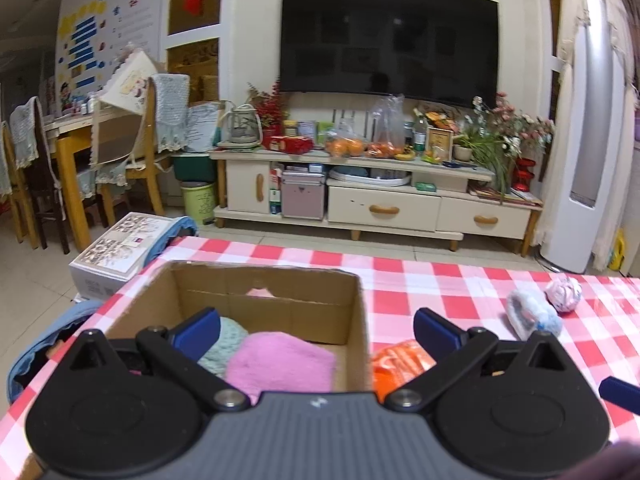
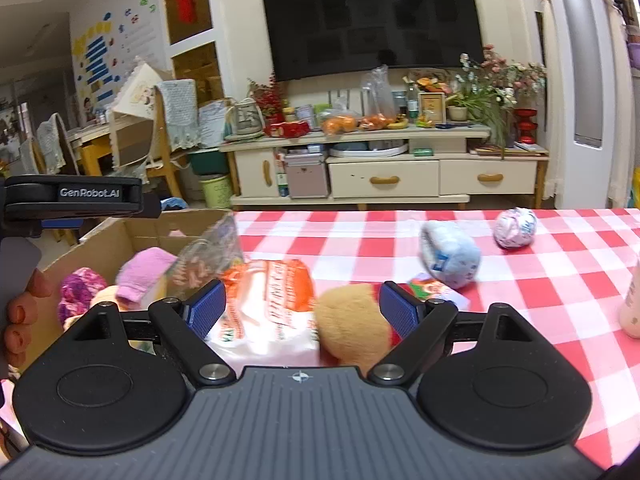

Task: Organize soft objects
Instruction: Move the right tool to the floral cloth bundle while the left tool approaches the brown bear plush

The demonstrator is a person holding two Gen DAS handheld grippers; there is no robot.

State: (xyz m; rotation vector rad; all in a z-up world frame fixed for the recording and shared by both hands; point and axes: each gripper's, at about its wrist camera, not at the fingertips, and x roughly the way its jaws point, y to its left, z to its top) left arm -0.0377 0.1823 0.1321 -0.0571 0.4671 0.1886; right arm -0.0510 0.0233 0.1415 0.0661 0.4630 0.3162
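Observation:
An open cardboard box [image 1: 352, 304] stands on the checked table and holds a pink cloth [image 1: 280, 364] and a teal knitted piece [image 1: 228, 340]. My left gripper [image 1: 318, 330] hangs open over the box's near side with nothing between its fingers. An orange-and-white packet [image 2: 268, 304] and a tan plush [image 2: 352, 328] lie on the table between the fingers of my open right gripper [image 2: 302, 309], just right of the box [image 2: 120, 236]. A light blue plush [image 2: 450, 256] and a pink-white fabric ball [image 2: 516, 227] lie farther right.
The red-and-white checked tablecloth [image 2: 540, 280] covers the table. A cream bottle [image 2: 634, 304] stands at the right edge. A hand [image 2: 20, 312] holds the left gripper [image 2: 156, 206] beside the box. A TV stand [image 1: 380, 200] and chairs [image 1: 128, 152] stand beyond the table.

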